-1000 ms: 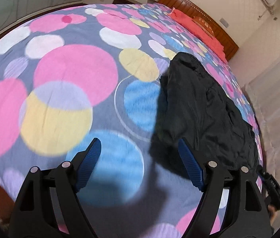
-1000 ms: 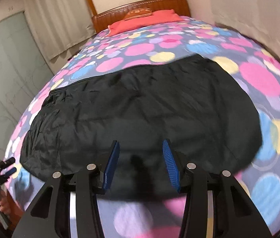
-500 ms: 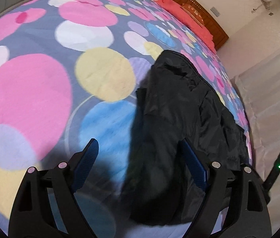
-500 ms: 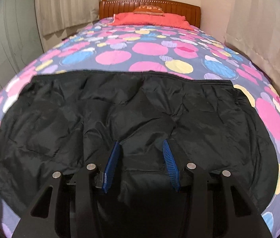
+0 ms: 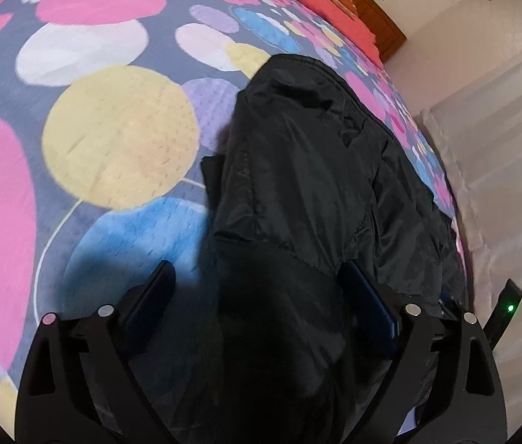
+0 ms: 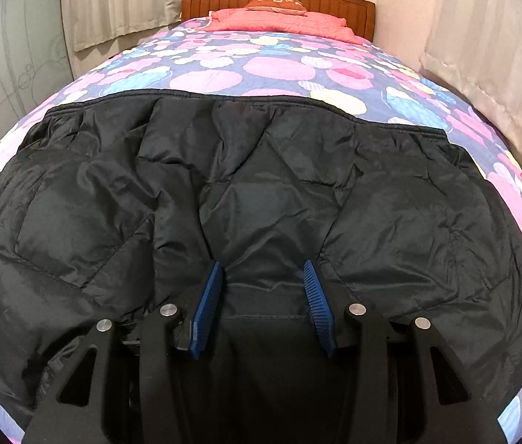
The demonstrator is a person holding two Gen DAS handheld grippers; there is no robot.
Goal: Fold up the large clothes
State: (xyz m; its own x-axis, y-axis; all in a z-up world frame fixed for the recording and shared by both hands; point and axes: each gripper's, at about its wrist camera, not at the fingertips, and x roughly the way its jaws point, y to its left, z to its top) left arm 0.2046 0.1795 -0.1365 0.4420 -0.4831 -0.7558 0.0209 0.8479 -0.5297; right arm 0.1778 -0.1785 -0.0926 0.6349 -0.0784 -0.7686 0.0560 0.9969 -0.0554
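Note:
A large black padded jacket point(image 6: 261, 185) lies spread across the spotted bedspread point(image 6: 279, 70), its hem towards the headboard. In the left wrist view the jacket point(image 5: 297, 185) runs away from me as a long heap. My left gripper point(image 5: 257, 272) stands over its near end, jaws wide and still opening. The fabric lies between the fingers, and the left finger hangs apart from it over a blue spot. My right gripper point(image 6: 262, 272) sits low on the jacket's near edge. Its blue pads point(image 6: 312, 288) stand half apart with a ridge of fabric between them, not squeezed.
A red pillow point(image 6: 279, 18) and a wooden headboard point(image 6: 334, 0) close off the bed's far end. Curtains point(image 6: 482, 55) hang along the right side and at the back left. The right gripper's body with a green light point(image 5: 507, 309) shows beside the jacket.
Both grippers came forward and down onto the jacket. The left one swung from the bare bedspread to straddle the jacket's end, and its jaws widened. The right jaws kept their gap.

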